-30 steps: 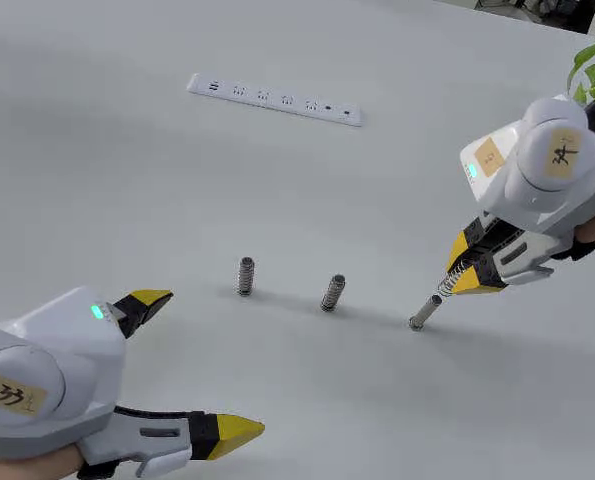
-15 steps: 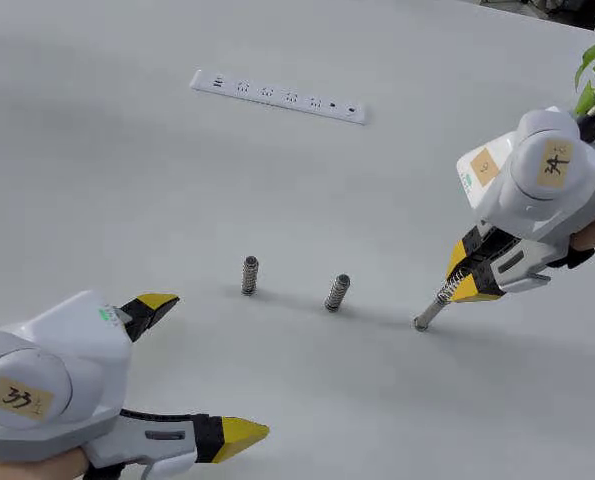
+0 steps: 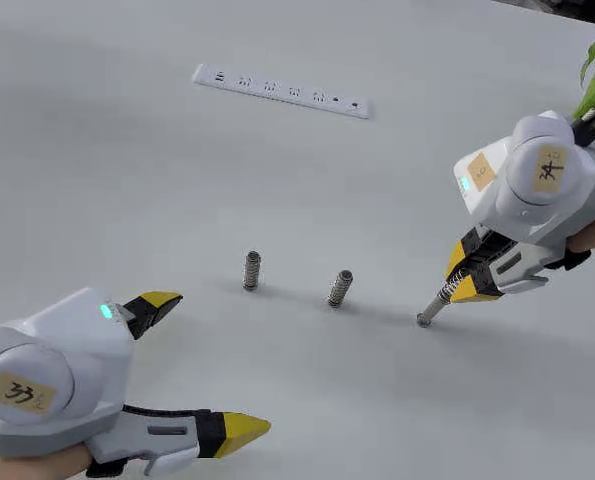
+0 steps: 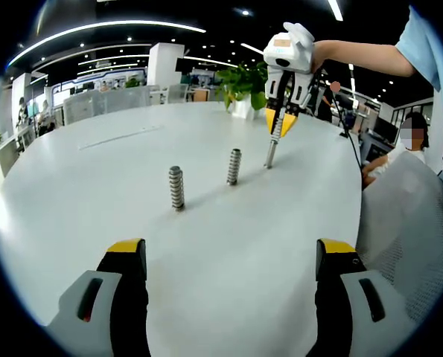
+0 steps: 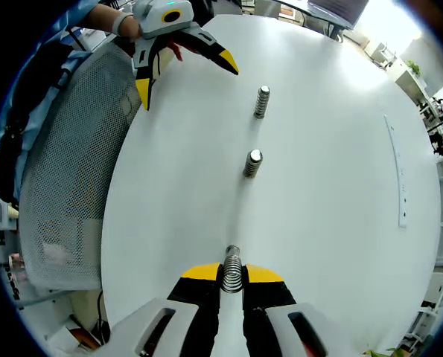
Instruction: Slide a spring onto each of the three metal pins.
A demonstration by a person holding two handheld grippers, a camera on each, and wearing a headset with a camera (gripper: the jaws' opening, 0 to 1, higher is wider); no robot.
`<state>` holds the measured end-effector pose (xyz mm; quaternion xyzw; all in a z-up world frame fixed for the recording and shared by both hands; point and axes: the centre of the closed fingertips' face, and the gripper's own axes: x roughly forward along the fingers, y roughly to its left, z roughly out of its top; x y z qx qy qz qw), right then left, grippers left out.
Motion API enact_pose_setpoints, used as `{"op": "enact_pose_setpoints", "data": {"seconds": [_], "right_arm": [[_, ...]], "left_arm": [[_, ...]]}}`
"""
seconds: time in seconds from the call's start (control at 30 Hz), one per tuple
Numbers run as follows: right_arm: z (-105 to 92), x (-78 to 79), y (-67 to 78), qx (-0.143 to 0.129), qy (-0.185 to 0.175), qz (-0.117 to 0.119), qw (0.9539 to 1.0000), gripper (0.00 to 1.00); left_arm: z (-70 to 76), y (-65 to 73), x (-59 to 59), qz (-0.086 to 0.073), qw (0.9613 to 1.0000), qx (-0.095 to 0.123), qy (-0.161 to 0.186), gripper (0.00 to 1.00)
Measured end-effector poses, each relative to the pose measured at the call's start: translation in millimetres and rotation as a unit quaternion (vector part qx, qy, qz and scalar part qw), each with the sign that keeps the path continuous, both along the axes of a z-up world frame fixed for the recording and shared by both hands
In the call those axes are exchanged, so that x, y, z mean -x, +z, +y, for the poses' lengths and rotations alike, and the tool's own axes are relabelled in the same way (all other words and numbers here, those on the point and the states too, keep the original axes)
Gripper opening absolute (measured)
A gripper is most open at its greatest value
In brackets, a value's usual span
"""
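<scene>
One spring is pinched between the closed jaws of the right gripper, its long axis aligned with the tilted third pin just beyond the tips. The left gripper, jaws spread, is held well apart.

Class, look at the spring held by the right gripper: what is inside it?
The top of the third metal pin runs into the spring; its bare lower part shows below. The coils and the right gripper hide how far it reaches.
</scene>
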<state>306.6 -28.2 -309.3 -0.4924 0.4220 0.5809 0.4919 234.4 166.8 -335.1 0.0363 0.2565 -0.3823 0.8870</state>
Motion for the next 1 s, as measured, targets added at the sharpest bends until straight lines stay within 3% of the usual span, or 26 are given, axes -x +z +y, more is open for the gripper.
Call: {"op": "enact_pose_setpoints", "data": {"seconds": [1.0], "right_arm": [[0.5,-0.2,-42.2,0.009,0.000,0.019,0.9998,0.07]], "left_arm": [[5.4,-6.9,2.7,0.016,0.9998,-0.003,0.007,0.90]]}}
